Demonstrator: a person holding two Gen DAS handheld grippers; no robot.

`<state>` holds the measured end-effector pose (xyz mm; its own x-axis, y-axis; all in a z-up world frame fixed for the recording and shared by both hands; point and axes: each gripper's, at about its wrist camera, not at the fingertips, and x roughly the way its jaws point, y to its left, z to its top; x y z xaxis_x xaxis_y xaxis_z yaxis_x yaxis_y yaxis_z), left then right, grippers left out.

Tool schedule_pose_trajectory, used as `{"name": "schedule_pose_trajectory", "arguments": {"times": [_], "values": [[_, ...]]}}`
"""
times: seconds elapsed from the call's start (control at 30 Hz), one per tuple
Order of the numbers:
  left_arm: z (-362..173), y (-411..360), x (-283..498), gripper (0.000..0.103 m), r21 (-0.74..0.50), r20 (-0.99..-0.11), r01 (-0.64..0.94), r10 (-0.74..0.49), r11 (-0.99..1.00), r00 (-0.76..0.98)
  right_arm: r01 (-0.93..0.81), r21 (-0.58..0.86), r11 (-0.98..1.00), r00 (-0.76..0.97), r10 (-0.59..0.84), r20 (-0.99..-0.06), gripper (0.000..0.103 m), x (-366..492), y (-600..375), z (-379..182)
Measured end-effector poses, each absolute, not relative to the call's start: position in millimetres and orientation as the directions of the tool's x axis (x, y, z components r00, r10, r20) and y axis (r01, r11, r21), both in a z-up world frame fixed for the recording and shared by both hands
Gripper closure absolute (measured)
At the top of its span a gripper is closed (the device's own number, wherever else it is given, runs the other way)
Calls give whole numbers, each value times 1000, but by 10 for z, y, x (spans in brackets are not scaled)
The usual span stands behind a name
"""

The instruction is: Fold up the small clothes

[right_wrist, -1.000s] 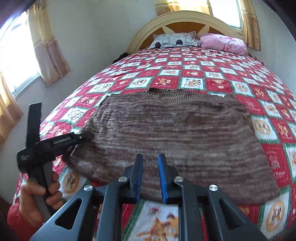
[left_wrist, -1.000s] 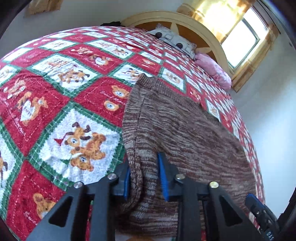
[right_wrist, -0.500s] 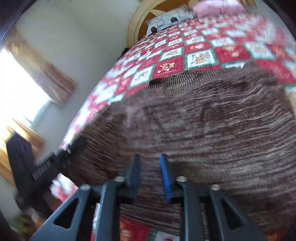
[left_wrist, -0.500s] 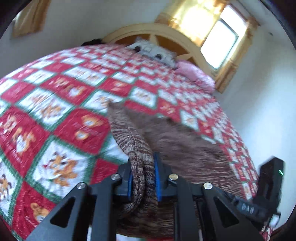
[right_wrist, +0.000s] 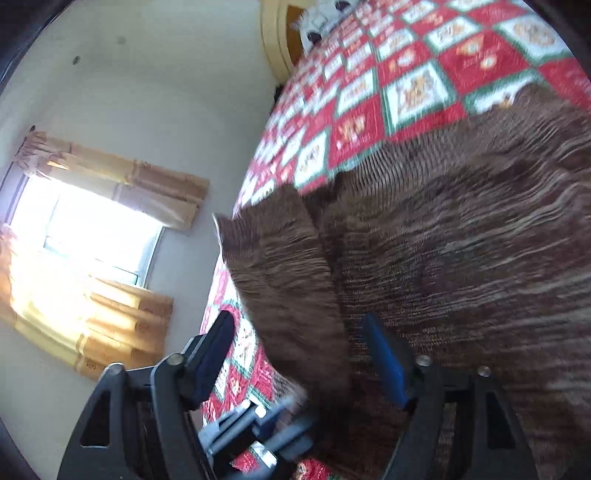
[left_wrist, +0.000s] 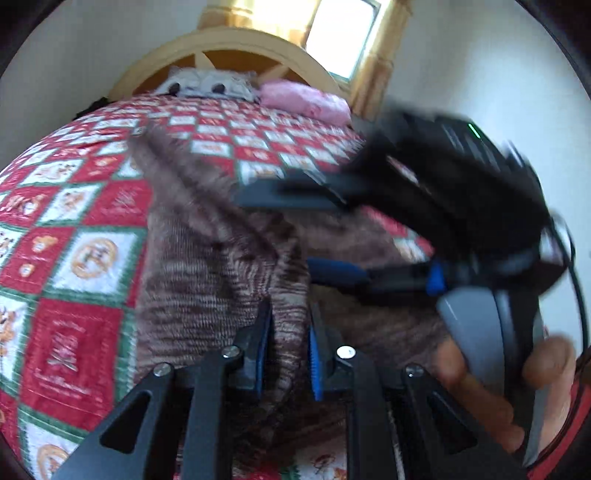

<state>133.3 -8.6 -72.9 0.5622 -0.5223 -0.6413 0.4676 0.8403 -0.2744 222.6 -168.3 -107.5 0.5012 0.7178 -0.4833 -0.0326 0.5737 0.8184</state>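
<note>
While left tongs (left_wrist: 287, 354) clamp one sweater (left_wrist: 207, 288) | right tongs (right_wrist: 299, 354) agape

Illumination is daylight only. In the left wrist view it enters through a curtained window (left_wrist: 341, 35) behind the arched wooden headboard (left_wrist: 236, 48); the pane is overexposed to white. In the right wrist view a second curtained window (right_wrist: 85, 236) at the left is blown out, with glare spreading over its tan curtains. The white walls are evenly lit. Motion blur is strong: the black right hand-held gripper (left_wrist: 295, 236) crossing the left wrist view is smeared, and the brown knitted garment (right_wrist: 461, 258) shows streaked texture. Both views have fisheye curvature and dark corner vignetting. The red, white and green patchwork bedspread (left_wrist: 74, 258) appears softly blurred.
</note>
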Motion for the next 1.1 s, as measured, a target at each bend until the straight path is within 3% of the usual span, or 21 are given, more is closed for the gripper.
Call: {"name": "schedule_pose_trajectory", "arguments": {"times": [0.17,0.3,0.37,0.4,0.43,0.47,0.5,0.57,0.87,1.1], "values": [[-744,-46,1363,84,-283,-643,467,-527,838,555,-112,745,657,422,710,-563,28,2467,-1416,-1032],[-753,-59,1337,84,-281,-639,470,-528,837,558,-143,588,796,411,589,-696,28,2674,-1188,-993],[-753,-40,1336,84,-290,-638,469,-534,834,555,-133,573,808,424,569,-704,29,2745,-1148,-1035],[-761,-34,1327,84,-296,-638,467,-536,834,553,-126,585,801,439,574,-691,40,2750,-1159,-1044],[-764,-20,1330,84,-304,-639,463,-539,832,549,-110,590,800,461,567,-682,64,2758,-1168,-1050],[-760,-20,1334,84,-307,-640,461,-540,832,547,-101,599,795,462,570,-679,76,2786,-1180,-1073],[-747,-29,1335,84,-305,-642,461,-538,833,547,-89,607,790,463,573,-677,85,2793,-1210,-1098],[-711,-50,1332,84,-289,-650,464,-528,837,548,-78,605,792,482,561,-673,89,2778,-1268,-1076],[-352,-509,1201,84,-297,-594,548,-600,782,536,-196,411,891,580,443,-684,91,2296,-1782,-330],[-481,-1196,1156,84,-282,-631,611,-623,740,462,-152,233,961,578,277,-767,91,2163,-2356,-451]]}}
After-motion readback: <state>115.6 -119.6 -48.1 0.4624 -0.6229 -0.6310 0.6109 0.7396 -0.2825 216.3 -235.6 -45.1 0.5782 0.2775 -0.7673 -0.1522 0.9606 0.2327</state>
